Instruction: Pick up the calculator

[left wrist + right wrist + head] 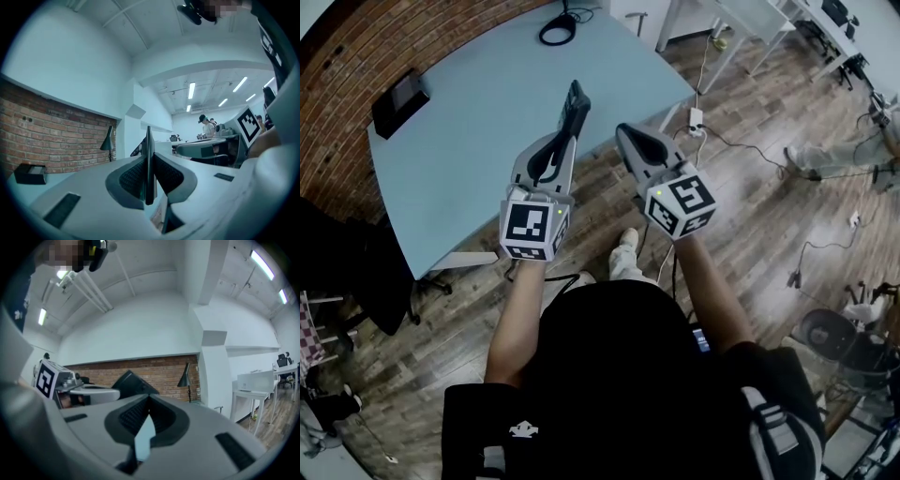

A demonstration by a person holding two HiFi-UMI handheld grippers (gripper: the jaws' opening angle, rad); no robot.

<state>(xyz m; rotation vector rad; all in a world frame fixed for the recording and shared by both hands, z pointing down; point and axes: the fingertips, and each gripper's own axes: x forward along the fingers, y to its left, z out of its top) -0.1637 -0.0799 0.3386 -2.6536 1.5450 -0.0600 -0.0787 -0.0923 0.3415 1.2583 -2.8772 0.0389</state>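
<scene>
Left claw (149, 164) is clamped on the calculator (576, 101), edge-on between its pads and poking out past the tips, above the tabletop (469, 131). Right claw (149, 398) is just beside it, pinched closed, empty. A black box (398, 100) sits well off to the left claw's left.

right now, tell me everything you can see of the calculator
The calculator is a thin, flat, dark slab, seemingly plastic, clamped on edge between the jaws of the left gripper. It sticks out past the gripper's tip, above the near edge of the pale blue table, touching nothing else. Its keys and display cannot be made out.
</scene>
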